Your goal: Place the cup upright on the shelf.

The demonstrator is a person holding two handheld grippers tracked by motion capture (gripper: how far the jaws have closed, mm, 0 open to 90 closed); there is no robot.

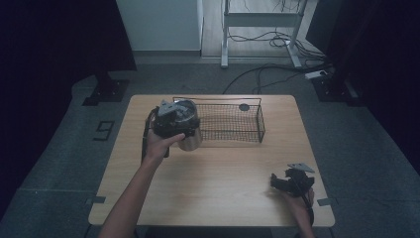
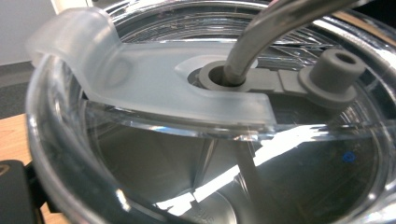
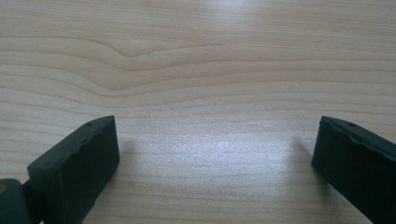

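Observation:
A metal tumbler (image 1: 191,142) stands at the left end of the wire basket (image 1: 261,121). In the left gripper view its clear lid (image 2: 154,88) with a frosted tab is very close, and a bent metal straw (image 2: 261,32) passes through a grey grommet. My left gripper (image 1: 182,130) comes down over the tumbler's top, shut on it. One black finger (image 2: 14,191) sits against the outside of the rim and the other is hidden. My right gripper (image 1: 280,182) rests low at the table's front right, open (image 3: 215,154), with bare wood between its fingers.
The black wire basket lies along the table's (image 1: 223,188) far side with a small dark round object (image 1: 244,107) inside near its back wall. Beyond the table there are a white desk frame (image 1: 257,20) and cables (image 1: 277,69) on the floor.

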